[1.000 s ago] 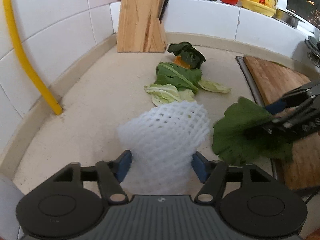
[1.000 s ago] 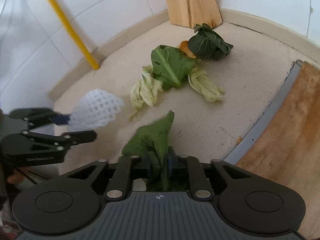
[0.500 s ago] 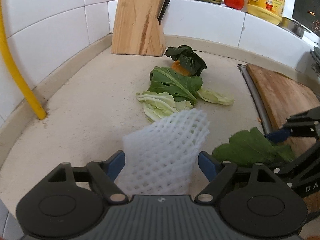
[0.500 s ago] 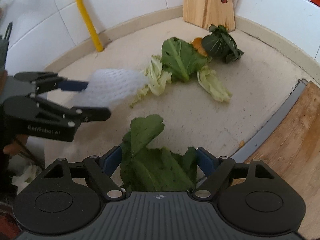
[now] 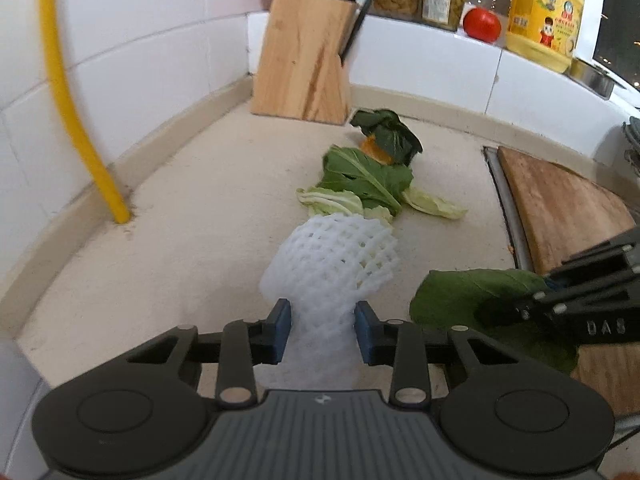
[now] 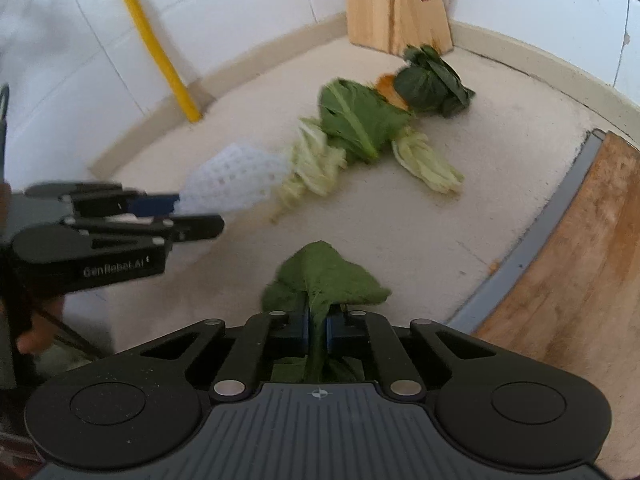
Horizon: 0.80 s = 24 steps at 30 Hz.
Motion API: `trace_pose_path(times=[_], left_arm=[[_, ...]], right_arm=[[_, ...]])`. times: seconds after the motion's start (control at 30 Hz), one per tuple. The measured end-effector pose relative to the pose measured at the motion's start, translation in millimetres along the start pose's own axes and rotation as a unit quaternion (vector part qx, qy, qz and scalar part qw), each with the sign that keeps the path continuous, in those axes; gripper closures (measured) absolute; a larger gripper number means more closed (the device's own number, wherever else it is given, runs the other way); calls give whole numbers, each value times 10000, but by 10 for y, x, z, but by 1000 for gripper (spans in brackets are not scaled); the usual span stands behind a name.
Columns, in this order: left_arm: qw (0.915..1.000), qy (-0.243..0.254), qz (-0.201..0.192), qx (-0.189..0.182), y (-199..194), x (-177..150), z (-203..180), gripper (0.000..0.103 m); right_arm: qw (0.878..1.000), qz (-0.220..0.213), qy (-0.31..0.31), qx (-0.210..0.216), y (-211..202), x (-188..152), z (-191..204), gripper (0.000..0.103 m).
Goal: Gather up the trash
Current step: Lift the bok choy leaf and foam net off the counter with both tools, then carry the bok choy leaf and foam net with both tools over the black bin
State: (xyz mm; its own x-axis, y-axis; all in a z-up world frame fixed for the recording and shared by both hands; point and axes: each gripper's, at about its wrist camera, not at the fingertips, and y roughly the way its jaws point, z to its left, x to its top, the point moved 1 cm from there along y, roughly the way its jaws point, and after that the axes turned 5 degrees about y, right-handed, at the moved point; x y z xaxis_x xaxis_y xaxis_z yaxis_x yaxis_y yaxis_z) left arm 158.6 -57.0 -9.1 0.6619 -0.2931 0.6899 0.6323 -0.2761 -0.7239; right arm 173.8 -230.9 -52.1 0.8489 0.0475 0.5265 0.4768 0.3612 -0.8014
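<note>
A white foam net (image 5: 332,256) sticks out forward from my left gripper (image 5: 322,332), whose jaws are closing; the blue pads pinch the net's near end. In the right wrist view the same net (image 6: 232,184) hangs from the left gripper (image 6: 192,216) above the counter. My right gripper (image 6: 317,328) is closing too, its pads squeezed on the stalk of a dark green leaf (image 6: 324,276). That leaf (image 5: 472,296) and the right gripper (image 5: 540,288) show at the right of the left wrist view. More leaves (image 5: 368,184) and an orange scrap (image 5: 374,146) lie further back on the counter.
A wooden knife block (image 5: 304,64) stands in the back corner and a yellow pipe (image 5: 76,120) runs down the left tiled wall. A wooden cutting board (image 5: 560,208) lies at the right. Jars, a tomato (image 5: 482,24) and a yellow bottle (image 5: 544,12) stand on the ledge.
Half a second ago both grippers' jaws stood wide around the net and the leaf; now both have closed, pinching them. The net is squeezed narrower and the leaf is folded.
</note>
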Motion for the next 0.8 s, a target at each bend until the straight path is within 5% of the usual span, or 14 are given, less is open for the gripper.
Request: trace_pose_path(times=[0.8], left_arm=[[9915, -847, -346, 929, -886, -632, 859, 75]], right_arm=[[9964, -307, -560, 550, 133, 251, 1133, 93]])
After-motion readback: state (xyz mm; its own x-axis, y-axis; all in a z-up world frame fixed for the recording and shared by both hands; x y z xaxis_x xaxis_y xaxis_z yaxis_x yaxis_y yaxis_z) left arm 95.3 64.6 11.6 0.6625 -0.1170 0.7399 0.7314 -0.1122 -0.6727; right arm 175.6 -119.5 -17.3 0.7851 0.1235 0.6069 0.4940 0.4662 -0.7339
